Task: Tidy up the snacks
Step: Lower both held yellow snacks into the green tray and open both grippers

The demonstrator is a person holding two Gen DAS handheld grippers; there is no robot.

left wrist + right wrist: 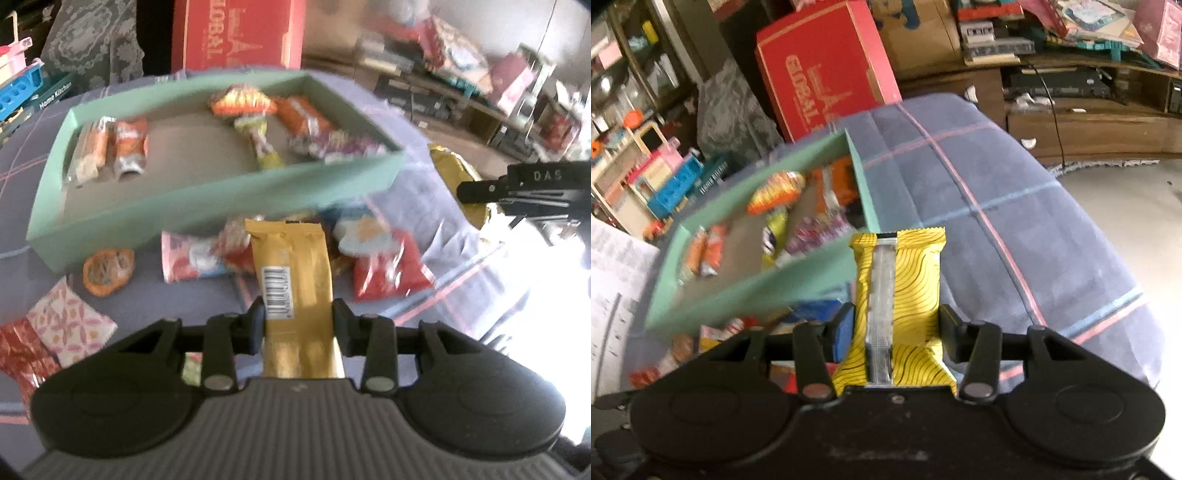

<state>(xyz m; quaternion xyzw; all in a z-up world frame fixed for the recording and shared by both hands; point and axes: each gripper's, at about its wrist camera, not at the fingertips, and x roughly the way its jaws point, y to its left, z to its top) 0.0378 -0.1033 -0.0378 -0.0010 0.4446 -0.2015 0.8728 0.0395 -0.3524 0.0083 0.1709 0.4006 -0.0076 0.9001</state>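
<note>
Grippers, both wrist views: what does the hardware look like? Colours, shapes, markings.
Left gripper: black linkage fingers with silver pivot pins, two rounded black lobes, a grey ribbed body. Right gripper: same black linkage and lobes, silver pins, smooth black body; one finger carries a blue pad. In the left view, the right gripper's black side shows embossed "DAS" lettering. No cables or sleeves visible.
</note>
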